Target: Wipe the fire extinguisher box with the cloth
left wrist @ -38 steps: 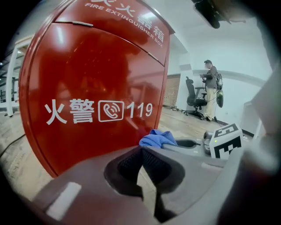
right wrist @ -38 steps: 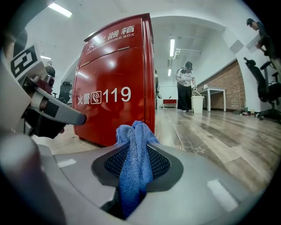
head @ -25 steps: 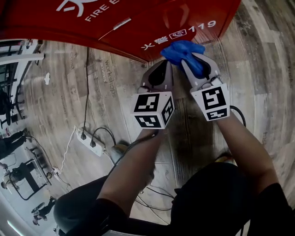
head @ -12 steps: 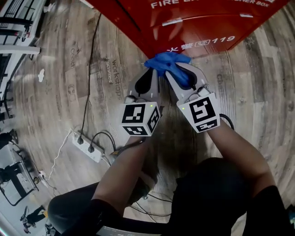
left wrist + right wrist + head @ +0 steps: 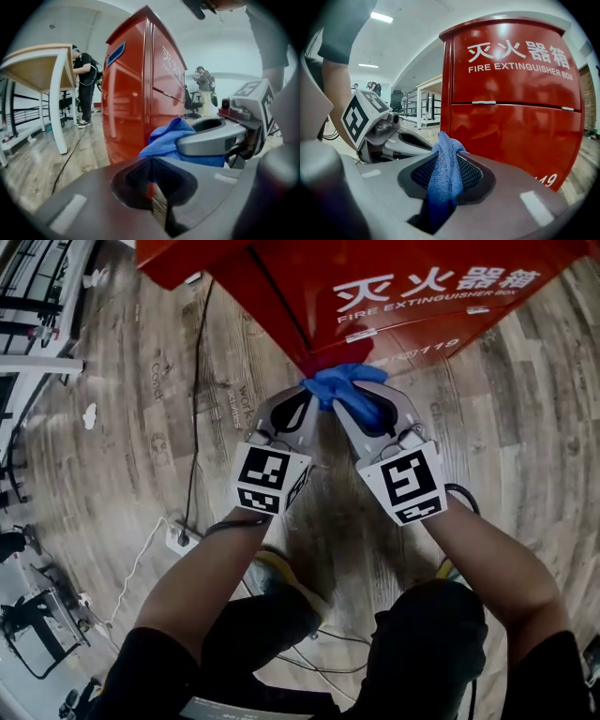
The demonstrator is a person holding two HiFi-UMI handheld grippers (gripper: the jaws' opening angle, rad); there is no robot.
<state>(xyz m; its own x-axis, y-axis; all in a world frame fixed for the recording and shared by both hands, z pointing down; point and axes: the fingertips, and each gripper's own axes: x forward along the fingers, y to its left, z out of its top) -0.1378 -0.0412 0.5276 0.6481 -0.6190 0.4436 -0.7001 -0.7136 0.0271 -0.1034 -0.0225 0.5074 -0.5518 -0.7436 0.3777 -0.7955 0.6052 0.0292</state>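
The cloth (image 5: 342, 382) is a blue, fuzzy rag. It is bunched into a wad at the bottom front corner of the fire extinguisher box (image 5: 412, 287), right by the vertical edge where the front panel meets the side. From the head view it looks pressed against the red metal, but I can't confirm contact.

My right hand-held gripper (image 5: 367, 401) is pinching the cloth. In its own view a thick fold stands up between the mesh pads and hangs down through the slot behind them. My left hand-held gripper (image 5: 305, 399) sits just beside it, jaws pressed nearly together with only a slit between them. I can't see it holding anything, though the cloth's edge lies very close to its tips.

I judge the cloth to be light, soft and floppy. It should drag easily over the glossy paint but may bunch or slip out under a hard stroke. The deep grip on the gathered middle looks right, leaving a loose pad ahead of the jaws.

The box looks rigid and slick, standing on the wooden floor (image 5: 112, 409). A power strip (image 5: 178, 538) lies well off to my left.
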